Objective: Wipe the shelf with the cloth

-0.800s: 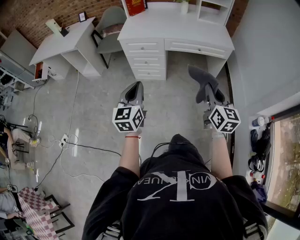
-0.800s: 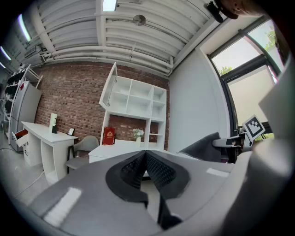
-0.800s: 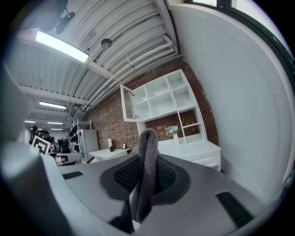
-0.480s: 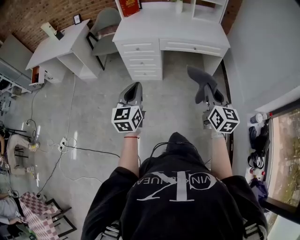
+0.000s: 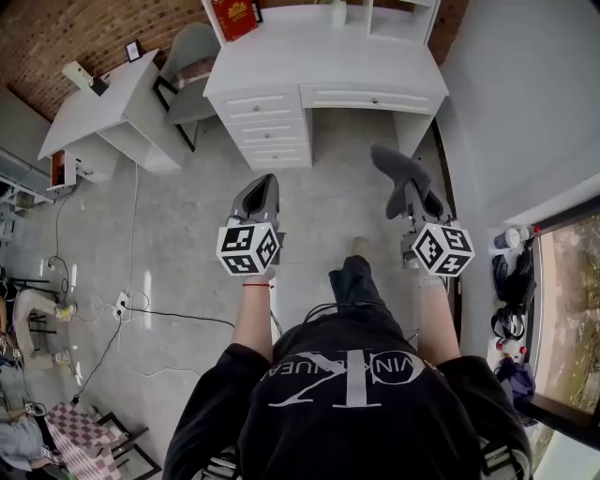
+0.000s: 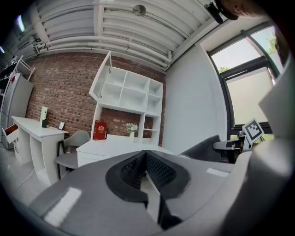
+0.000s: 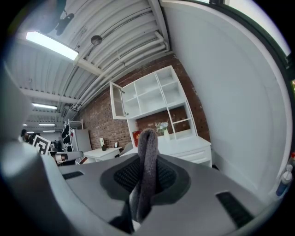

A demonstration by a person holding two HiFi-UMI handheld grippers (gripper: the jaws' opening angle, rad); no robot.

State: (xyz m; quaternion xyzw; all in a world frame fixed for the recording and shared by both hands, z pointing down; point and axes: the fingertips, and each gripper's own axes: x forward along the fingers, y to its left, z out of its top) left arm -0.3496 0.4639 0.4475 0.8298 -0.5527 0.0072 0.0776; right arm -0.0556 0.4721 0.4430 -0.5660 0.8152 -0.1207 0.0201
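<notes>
A dark grey cloth (image 5: pixel 398 170) (image 7: pixel 146 170) is pinched between the jaws of my right gripper (image 5: pixel 416 195) (image 7: pixel 145 175), folded and sticking up out of them. My left gripper (image 5: pixel 262 194) (image 6: pixel 144 171) is shut with nothing in it, level with the right one above the floor. The white shelf unit (image 6: pixel 129 99) (image 7: pixel 152 99) with open compartments stands on a white desk (image 5: pixel 319 70) against the brick wall, some way ahead of both grippers. One cabinet door (image 6: pixel 100 78) hangs open at the shelf's left.
A red book (image 5: pixel 234 17) and a small vase (image 5: pixel 337 11) stand on the desk. A grey chair (image 5: pixel 192 56) and a second white desk (image 5: pixel 98 117) are left of it. Cables (image 5: pixel 131 309) lie on the floor. A white wall (image 5: pixel 506 103) and window sill run along the right.
The person has stepped forward: a shoe now shows between the grippers and the desk has slid left and up in the head view. Both grippers keep their hold and spacing.
</notes>
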